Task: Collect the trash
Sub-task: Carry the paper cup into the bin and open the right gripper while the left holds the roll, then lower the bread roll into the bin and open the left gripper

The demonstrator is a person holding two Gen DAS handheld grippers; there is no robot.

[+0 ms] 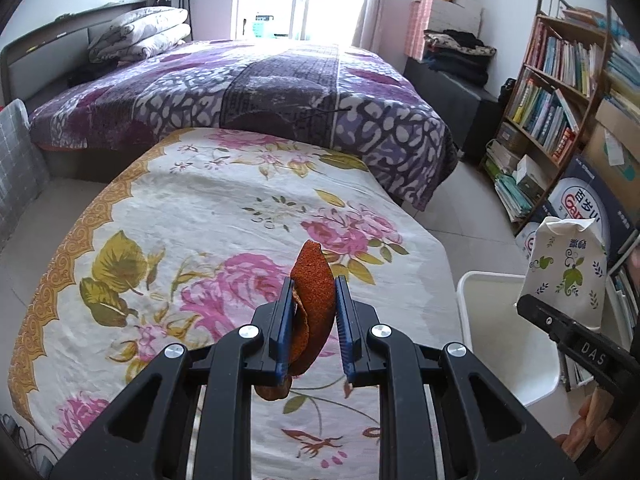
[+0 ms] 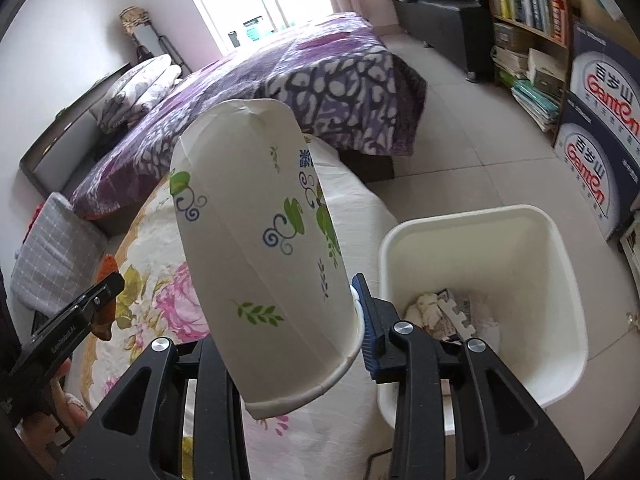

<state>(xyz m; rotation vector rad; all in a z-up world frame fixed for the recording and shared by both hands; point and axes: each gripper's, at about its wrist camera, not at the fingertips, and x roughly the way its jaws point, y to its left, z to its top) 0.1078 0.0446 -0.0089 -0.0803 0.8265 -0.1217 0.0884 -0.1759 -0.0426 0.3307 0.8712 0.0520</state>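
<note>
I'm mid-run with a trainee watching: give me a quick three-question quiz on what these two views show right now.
1. True or false: the left gripper holds an orange peel.
2. Which thing is between the right gripper's fingers? A) a paper cup B) a book C) a pillow
3. Fill in: the white bin stands on the floor beside the table with the ______ cloth, and it already holds some trash.

Key: 1 true. 2 A, the paper cup, white with green leaves, its rim toward the camera. 3 flowered.
</note>
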